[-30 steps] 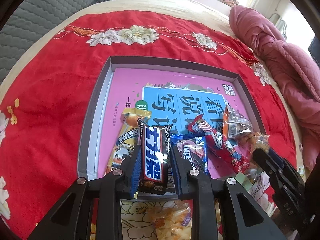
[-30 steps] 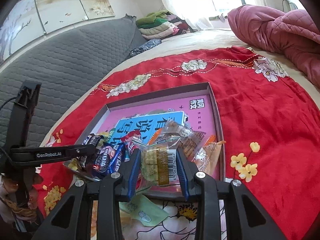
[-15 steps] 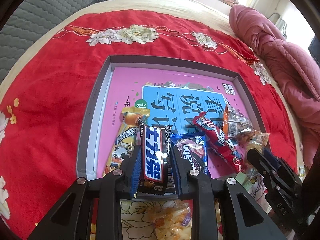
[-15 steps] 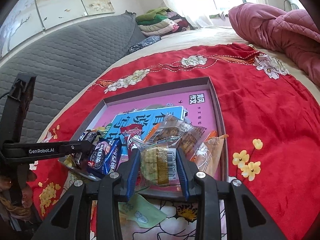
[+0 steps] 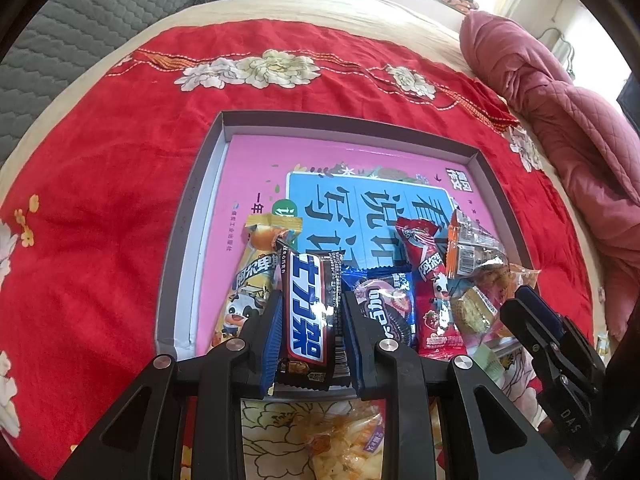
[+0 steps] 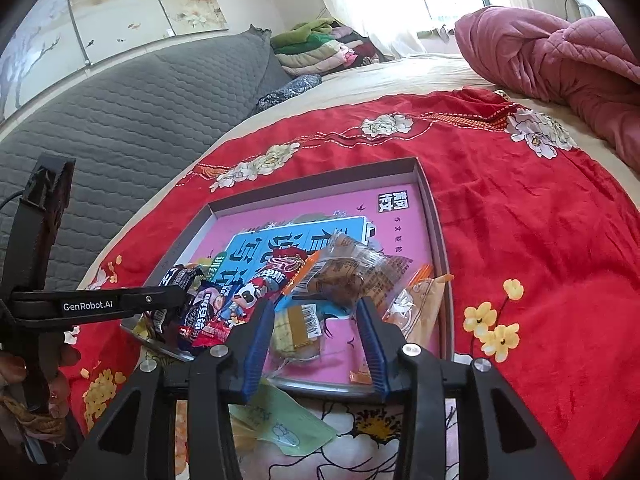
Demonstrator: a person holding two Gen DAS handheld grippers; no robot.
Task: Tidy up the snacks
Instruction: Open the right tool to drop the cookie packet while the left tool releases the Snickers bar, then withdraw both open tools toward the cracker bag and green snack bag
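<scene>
Red cloth with white embroidered flowers (image 5: 120, 216) covers the bed across both views, a crumpled pink quilted blanket (image 5: 560, 120) lies at the upper right, and a grey quilted headboard (image 6: 132, 128) fills the upper left of the right wrist view under painted wall panels. A shallow grey-rimmed box tray with a pink and blue printed base (image 5: 192, 216) sits in the middle of the cloth.

At the lower centre of the left wrist view, the left gripper (image 5: 310, 320) is clenched on a dark brown chocolate bar with white lettering (image 5: 308, 312); its long axis runs up the frame, the far end pointing into the tray, over the tray's near edge. Just beside it lie a yellow milk-candy packet (image 5: 252, 280), a blue cookie packet (image 5: 384, 304) and a red strawberry packet (image 5: 432, 280).

In the right wrist view, the right gripper (image 6: 316, 332) has its jaws opening, with a clear-wrapped yellow cake with a gold label (image 6: 296, 332) lying between them on the tray's near part, the pads off it.
</scene>
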